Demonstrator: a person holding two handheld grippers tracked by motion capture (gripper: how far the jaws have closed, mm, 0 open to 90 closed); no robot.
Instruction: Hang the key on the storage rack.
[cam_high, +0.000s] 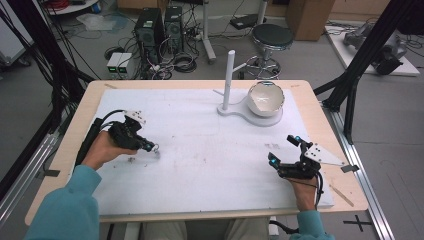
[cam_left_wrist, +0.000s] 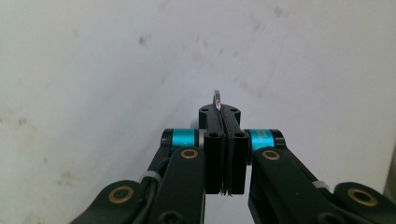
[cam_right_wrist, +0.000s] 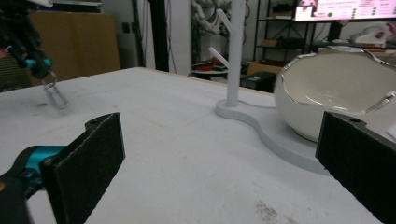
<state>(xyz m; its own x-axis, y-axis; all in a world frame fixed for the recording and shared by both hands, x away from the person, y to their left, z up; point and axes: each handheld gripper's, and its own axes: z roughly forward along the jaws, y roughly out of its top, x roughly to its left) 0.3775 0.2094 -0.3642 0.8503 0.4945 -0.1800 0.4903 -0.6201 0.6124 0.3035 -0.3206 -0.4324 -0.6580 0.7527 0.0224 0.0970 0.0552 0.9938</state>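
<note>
Working from the left, I had the left gripper (cam_high: 150, 146) over the near-left part of the white tabletop (cam_high: 200, 165), its jaws pressed together on a small metal ring (cam_left_wrist: 216, 99) that stuck up edge-on between the pads. From the right gripper view something wire-like, a link or clip (cam_right_wrist: 55, 97), dangled below that ring just above the tabletop, though it was too small for me to tell exactly what. I judged the piece light, stiff and slick, thin enough to twist or slip in a flat pinch, so the ring was the sensible place to grip, held deep between the pads rather than at their tips. The middle of the tabletop carried only faint smudges. Further right stood the white stand (cam_high: 250, 116) with its upright post (cam_high: 229, 80) and angled pegs, and touching its base on the right sat a white bowl (cam_high: 266, 98) with an irregular rim, which looked brittle to me. The post and bowl were what I would have to steer around. The right gripper (cam_high: 286, 149) rested near the right edge, jaws spread wide and empty.
</note>
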